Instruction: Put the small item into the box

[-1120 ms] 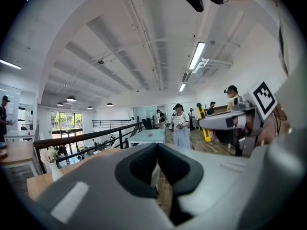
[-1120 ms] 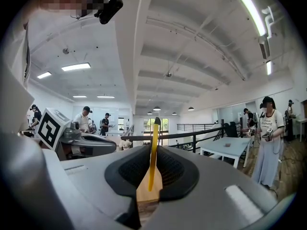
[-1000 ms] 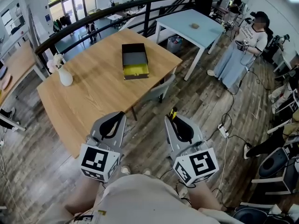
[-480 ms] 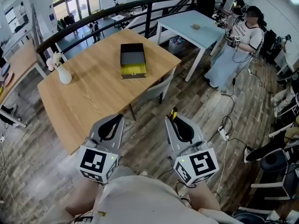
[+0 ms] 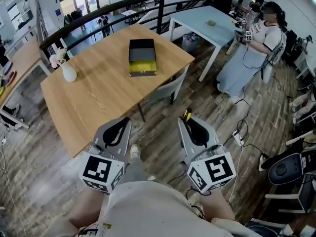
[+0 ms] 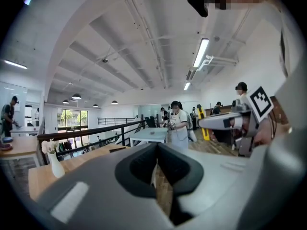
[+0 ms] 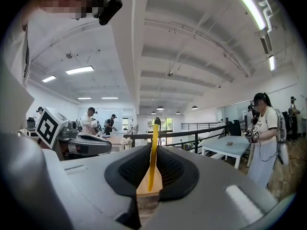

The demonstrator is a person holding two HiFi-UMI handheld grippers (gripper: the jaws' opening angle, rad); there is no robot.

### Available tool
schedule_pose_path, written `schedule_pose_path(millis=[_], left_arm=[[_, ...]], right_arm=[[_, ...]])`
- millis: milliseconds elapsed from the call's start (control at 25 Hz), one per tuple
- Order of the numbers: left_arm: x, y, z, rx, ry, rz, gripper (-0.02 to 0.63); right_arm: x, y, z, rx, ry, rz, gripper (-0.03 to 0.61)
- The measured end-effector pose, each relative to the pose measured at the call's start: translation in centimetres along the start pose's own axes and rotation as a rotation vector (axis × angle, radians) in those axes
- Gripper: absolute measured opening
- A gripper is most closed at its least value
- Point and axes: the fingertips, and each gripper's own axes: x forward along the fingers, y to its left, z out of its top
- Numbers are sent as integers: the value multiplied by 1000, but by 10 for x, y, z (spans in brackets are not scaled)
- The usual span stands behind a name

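Observation:
The box (image 5: 142, 57) is black with a yellow inside and lies open on the far side of the wooden table (image 5: 94, 102), well ahead of both grippers. My right gripper (image 5: 188, 121) is held close to my body over the floor, shut on a thin yellow item (image 5: 186, 115) with a black tip. That yellow item (image 7: 153, 150) stands up between the dark pads of the right gripper (image 7: 152, 172). My left gripper (image 5: 120, 126) hangs beside it at the table's near edge. The left gripper (image 6: 156, 169) is shut with nothing in it.
A white vase (image 5: 67, 72) with flowers stands at the table's left. A grey chair (image 5: 167, 90) is tucked under the table's right side. Behind are a pale blue table (image 5: 207, 26), a black railing (image 5: 123, 8) and a standing person (image 5: 252, 48). Cables (image 5: 238, 137) lie on the floor at right.
The table and box have shifted slightly in view as I step forward; my shoe now shows between the grippers. The person at the right has moved further back. Both grippers keep their hold.

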Motion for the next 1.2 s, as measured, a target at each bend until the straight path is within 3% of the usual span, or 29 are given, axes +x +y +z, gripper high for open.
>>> schedule_pose_path(millis=[240,520,1200], left_arm=[[16,25,-11,1,-4,34,3],[53,54,-18,-13,9,16,3],[188,165,-11,-26,57,-36,3]], right_arm=[[24,3,-6,-34,19,21,43],[66,-11,-9,-42,41,19,43],[235,-68,8,-41,84,0,43]])
